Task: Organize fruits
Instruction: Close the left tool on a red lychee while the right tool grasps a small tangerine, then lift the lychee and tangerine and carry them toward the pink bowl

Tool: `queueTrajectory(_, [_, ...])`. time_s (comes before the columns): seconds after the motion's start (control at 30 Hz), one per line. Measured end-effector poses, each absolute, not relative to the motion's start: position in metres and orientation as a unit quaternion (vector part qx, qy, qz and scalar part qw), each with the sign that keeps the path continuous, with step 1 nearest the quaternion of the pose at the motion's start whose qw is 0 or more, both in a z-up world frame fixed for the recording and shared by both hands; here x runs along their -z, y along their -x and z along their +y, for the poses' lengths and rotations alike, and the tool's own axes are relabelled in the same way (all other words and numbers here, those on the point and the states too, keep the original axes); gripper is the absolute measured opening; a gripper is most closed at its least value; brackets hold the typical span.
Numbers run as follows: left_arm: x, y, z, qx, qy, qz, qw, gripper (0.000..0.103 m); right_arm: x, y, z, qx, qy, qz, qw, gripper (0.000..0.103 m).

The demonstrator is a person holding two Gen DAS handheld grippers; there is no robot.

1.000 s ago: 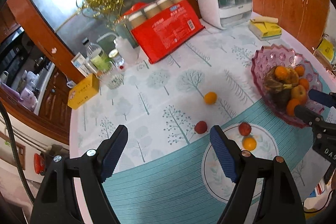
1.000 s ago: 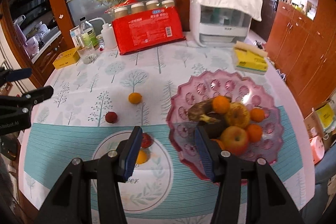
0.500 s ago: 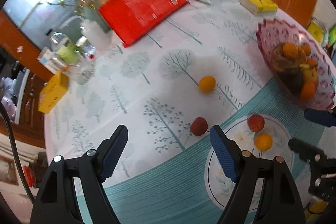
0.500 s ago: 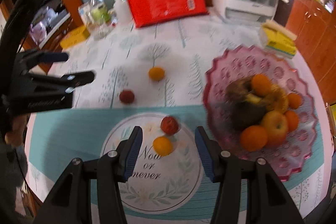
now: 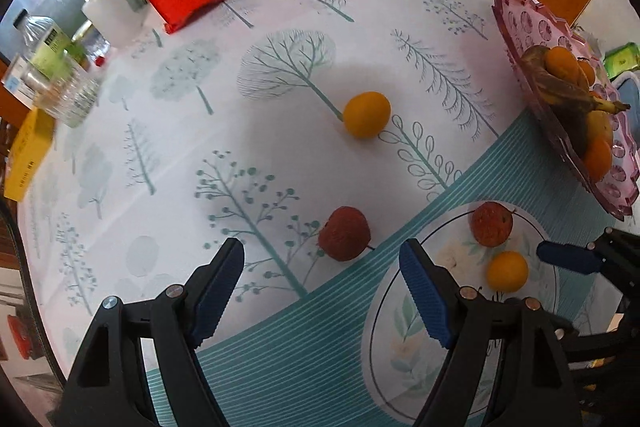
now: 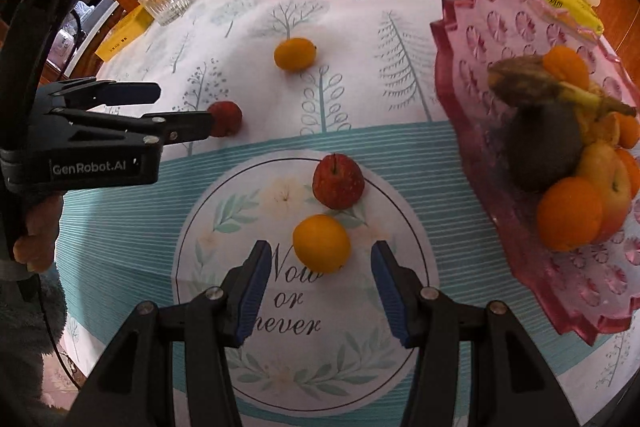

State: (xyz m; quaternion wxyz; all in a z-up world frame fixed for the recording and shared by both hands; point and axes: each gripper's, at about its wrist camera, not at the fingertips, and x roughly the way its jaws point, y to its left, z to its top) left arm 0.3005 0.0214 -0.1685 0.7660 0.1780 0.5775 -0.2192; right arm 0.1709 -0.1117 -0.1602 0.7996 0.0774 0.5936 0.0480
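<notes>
the left gripper [image 5: 322, 287] is pointed steeply down at the tablecloth [image 5: 280, 47] and has been brought much lower than a second ago, so the loose fruit fills far more of its view. its jaws are closing slightly but nothing is pressed between them; they stand apart and empty. just ahead of the fingertips, between the two pads, a small dark red fruit [image 5: 345, 233] lies on the cloth. farther ahead and a little to the right, a yellow-orange fruit [image 5: 367, 114] lies alone.

the right gripper [image 6: 316, 285] has likewise been lowered and tipped downward. its jaws are held part open and empty, with an orange fruit [image 6: 321, 243] just beyond the tips and centred in the gap, not yet touched. directly past it a small red apple [image 6: 338, 180] rests on the printed round motif, close to the orange fruit. off to the right, the pink scalloped bowl [image 6: 500, 39] already holds oranges, an apple and a browned banana.

judged from this, both grippers are lined up for a pick: four fruits are left on the cloth, and the bowl seems the likely place for them. a further drop and a squeeze are still needed on each side.
</notes>
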Motion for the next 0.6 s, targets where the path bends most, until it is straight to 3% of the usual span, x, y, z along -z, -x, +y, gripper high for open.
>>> queueTrajectory(0.23, [0.182, -0.303, 0.013, 0.223, -0.172, 0.588, 0.758, 0.067, 0.173, -0.175, -0.108, -0.047, -0.073, 0.604, 0.792, 0.052])
queueTrajectory(0.47, [0.194, -0.304, 0.014, 0.221, -0.154, 0.604, 0.75, 0.045, 0.18, -0.174, -0.105, -0.05, -0.063, 0.609, 0.789, 0.034])
queueTrajectory(0.6, [0.198, -0.305, 0.017, 0.22, -0.134, 0.608, 0.751, 0.035, 0.18, -0.173, -0.105, -0.05, -0.058, 0.604, 0.793, 0.033])
